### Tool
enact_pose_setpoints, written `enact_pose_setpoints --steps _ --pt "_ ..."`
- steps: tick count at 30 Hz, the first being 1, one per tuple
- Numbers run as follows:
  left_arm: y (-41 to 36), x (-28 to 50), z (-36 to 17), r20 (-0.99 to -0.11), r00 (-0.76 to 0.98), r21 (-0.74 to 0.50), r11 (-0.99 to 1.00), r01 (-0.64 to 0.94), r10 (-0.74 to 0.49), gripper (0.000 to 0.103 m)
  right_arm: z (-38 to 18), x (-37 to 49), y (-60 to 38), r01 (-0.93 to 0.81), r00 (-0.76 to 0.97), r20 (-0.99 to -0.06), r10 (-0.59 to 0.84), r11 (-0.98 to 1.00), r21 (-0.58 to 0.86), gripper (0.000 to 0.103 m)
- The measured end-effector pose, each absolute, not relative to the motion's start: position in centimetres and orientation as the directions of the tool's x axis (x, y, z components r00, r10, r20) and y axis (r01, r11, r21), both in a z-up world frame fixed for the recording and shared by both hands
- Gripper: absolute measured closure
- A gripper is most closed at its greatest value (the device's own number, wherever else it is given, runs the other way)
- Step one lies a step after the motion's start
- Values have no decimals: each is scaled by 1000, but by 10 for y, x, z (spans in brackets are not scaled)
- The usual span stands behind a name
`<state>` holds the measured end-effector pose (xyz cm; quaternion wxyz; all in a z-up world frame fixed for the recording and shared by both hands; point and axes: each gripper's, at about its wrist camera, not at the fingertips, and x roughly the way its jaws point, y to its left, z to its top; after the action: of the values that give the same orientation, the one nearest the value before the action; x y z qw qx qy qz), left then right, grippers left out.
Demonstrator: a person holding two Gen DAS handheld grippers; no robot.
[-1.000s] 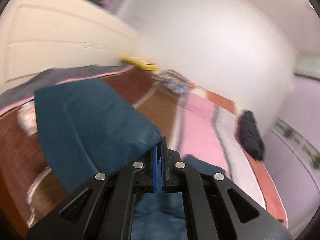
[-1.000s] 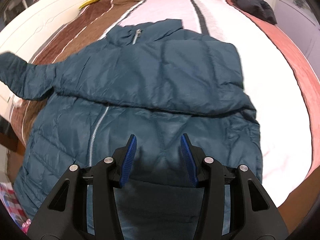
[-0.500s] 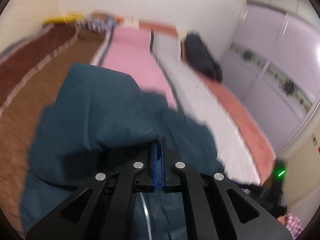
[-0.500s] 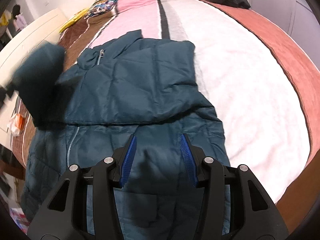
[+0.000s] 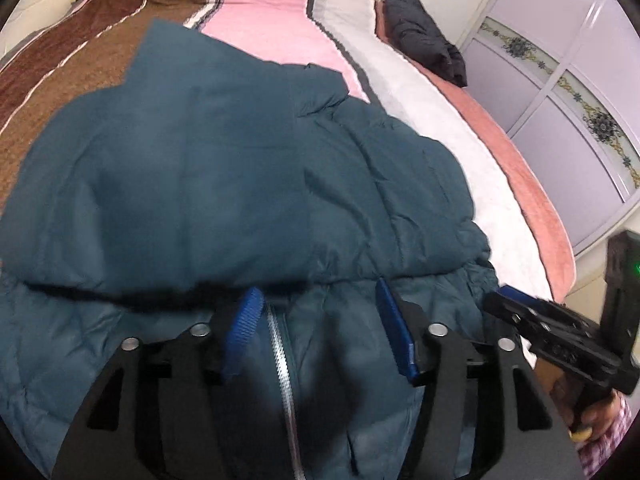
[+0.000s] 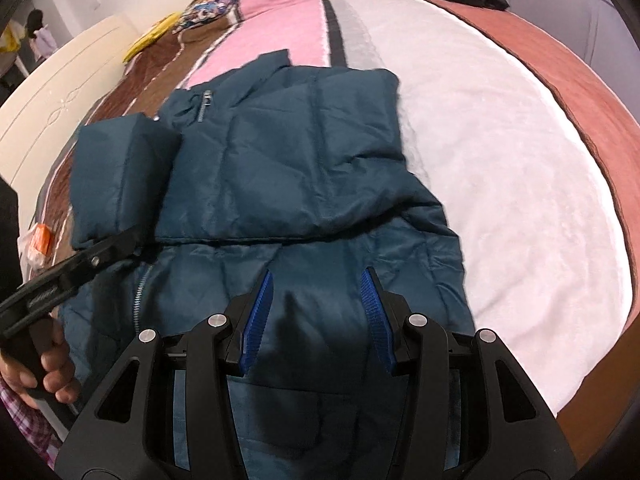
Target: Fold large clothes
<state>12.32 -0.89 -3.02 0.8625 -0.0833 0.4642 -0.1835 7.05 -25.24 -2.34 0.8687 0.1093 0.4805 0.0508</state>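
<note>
left gripper (image 5: 320,320): my jaws are opening, blue ribbed pads spread apart with nothing pinched between them; they hang just over the jacket's front, one pad on either side of the silver zipper (image 5: 282,364), because the sleeve they were meant to lay down now rests on the chest.

right gripper (image 6: 316,316): my other jaws stand partly spread and empty, low over the lower front panel; I judge I keep them there ready to take the hem for the next fold.

hands: each tool sits in a hand; in the right wrist view my left hand (image 6: 44,364) wraps the black handle at the left edge, with a checked sleeve below it.

dark teal quilted puffer jacket (image 6: 280,184): it lies front up across the bed, collar toward the pillows, hem toward me.

left sleeve (image 6: 120,180): folded in over the chest, its cuff end just beside the left gripper's tip, so the outline narrows to a rectangle.

right sleeve: already crossed over the chest as a flat slab, its lower edge running straight across above the zipper.

striped bedspread (image 6: 500,160): brown, pink, grey, white and rust bands give a broad soft surface to fold on.

black bundled garment (image 5: 424,36): well apart, at the far side near the lilac wardrobe doors (image 5: 560,92).

next step, my judgement: lift the hem and bring it up to the collar.
</note>
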Motion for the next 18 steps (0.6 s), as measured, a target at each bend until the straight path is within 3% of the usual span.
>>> enact_pose_setpoints --steps 6,11,14,18 --pt "29 75 -18 -723 531 -368 897 244 -441 42 -5 70 -212 -110 553 -791 261 964 242 57" --pt "60 50 -15 -713 582 -366 916 167 -391 42 13 71 -149 -261 583 -759 288 952 161 42" --pt "86 39 -15 -708 605 -381 918 106 -364 42 15 72 -103 -339 615 -745 258 940 46 37" --pt "114 30 -12 -697 630 -405 913 49 -343 42 1 75 -39 -368 722 -683 110 898 -244 35"
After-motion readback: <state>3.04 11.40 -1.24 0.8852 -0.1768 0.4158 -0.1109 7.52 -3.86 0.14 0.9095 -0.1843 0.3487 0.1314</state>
